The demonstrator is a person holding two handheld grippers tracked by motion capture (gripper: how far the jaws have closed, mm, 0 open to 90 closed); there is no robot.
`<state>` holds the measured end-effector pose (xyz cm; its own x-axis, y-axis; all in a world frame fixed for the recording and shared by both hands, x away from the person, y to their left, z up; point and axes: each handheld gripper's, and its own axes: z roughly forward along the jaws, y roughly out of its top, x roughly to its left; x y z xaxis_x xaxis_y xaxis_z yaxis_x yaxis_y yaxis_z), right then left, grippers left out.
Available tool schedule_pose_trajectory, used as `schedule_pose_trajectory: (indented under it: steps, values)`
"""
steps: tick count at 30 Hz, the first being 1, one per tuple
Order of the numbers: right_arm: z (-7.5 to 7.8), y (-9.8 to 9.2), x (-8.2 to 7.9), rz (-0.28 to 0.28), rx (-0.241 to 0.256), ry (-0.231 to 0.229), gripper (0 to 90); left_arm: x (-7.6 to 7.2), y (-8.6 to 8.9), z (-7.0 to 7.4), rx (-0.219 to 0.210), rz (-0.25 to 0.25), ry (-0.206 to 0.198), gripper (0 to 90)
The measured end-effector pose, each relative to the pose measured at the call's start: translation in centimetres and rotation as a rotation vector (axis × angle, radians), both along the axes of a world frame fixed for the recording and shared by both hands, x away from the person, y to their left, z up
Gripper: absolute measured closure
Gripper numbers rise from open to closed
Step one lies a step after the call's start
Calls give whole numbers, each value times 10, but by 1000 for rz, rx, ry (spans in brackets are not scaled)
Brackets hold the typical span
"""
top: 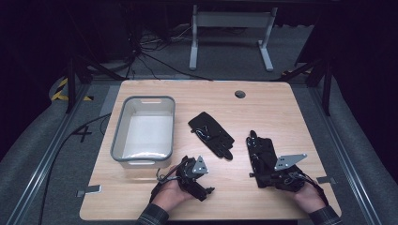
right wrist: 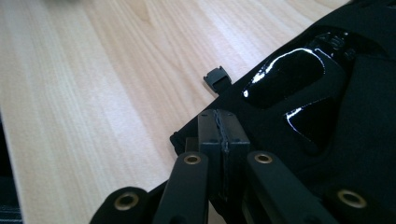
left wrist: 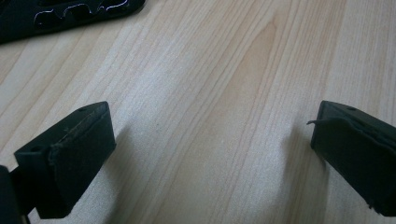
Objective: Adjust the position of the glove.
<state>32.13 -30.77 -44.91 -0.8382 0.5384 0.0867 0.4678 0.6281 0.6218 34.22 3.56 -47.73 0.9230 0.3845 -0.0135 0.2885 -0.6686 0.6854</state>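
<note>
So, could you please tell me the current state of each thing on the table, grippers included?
Grey bin: upright, open-topped, looks empty.
Middle glove: lying flat, untouched.
Right glove: on the table, edge pinched.
Left gripper: open above bare wood.
Right gripper: shut on the right glove.

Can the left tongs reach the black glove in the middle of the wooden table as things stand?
Probably yes. The left tongs are open and hold nothing, and bare wood lies between them and the black fabric glove. The grey plastic bin stands off to the side, out of the way.
</note>
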Motion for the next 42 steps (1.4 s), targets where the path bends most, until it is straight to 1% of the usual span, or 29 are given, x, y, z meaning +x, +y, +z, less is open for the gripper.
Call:
schedule_pose_trajectory:
  steps: [2, 5, 9, 11, 12, 13, 15, 17, 19, 20, 21, 25, 29, 32, 33, 34, 35, 36, 37, 40, 42]
  values:
    - [0, 2, -3, 10, 2, 3, 900, 0, 0, 0, 0, 0, 1, 0]
    - [-1, 5, -10, 29, 18, 15, 900, 0, 0, 0, 0, 1, 1, 0]
    - [-1, 7, -15, 43, 16, 15, 900, 0, 0, 0, 0, 0, 2, 0]
    - [1, 7, -17, 43, 27, 3, 900, 0, 0, 0, 0, -1, 1, 0]
    - [3, 5, -16, 41, 49, -4, 900, 0, 0, 0, -1, -1, 1, 0]
    - [5, 4, -14, 39, 59, -12, 900, 0, 0, 0, 0, -1, 2, 0]
    - [9, 0, -8, 20, 67, -27, 900, 0, 0, 0, -1, 0, 2, 0]
    - [12, -4, 1, -6, 74, -40, 900, 0, 0, 0, -1, -1, 1, 0]
    - [13, -7, 10, -27, 71, -51, 900, 0, 0, 0, 0, 0, 2, 0]
    - [15, -10, 19, -44, 79, -53, 900, 0, 0, 0, 0, -1, 3, 0]
    - [15, -10, 19, -44, 79, -53, 900, 0, 0, 0, 0, -1, 3, 0]
    - [18, -14, 35, -78, 86, -66, 900, 0, 0, 0, 0, -1, 2, 0]
    - [16, -18, 47, -106, 72, -65, 900, 0, 0, 0, 0, -1, 2, 0]
    - [12, -18, 53, -119, 60, -61, 900, 0, 0, 0, 0, -2, 2, 0]
    - [10, -17, 54, -122, 51, -55, 900, 0, 0, 0, 0, -2, 2, 0]
    - [6, -16, 56, -121, 25, -50, 900, 0, 0, 0, 0, -2, 2, 0]
    - [6, -16, 56, -121, 25, -50, 900, 0, 0, 0, 0, -2, 2, 0]
    - [4, -14, 56, -119, 12, -48, 900, 0, 0, 0, 0, -2, 2, 0]
    - [3, -13, 56, -117, 16, -50, 900, 0, 0, 0, 0, -2, 2, 0]
    - [2, -13, 53, -113, 2, -64, 900, 0, 0, 0, 0, -2, 2, 0]
    - [2, -13, 51, -106, 3, -60, 900, 0, 0, 0, 2, -2, 4, 0]
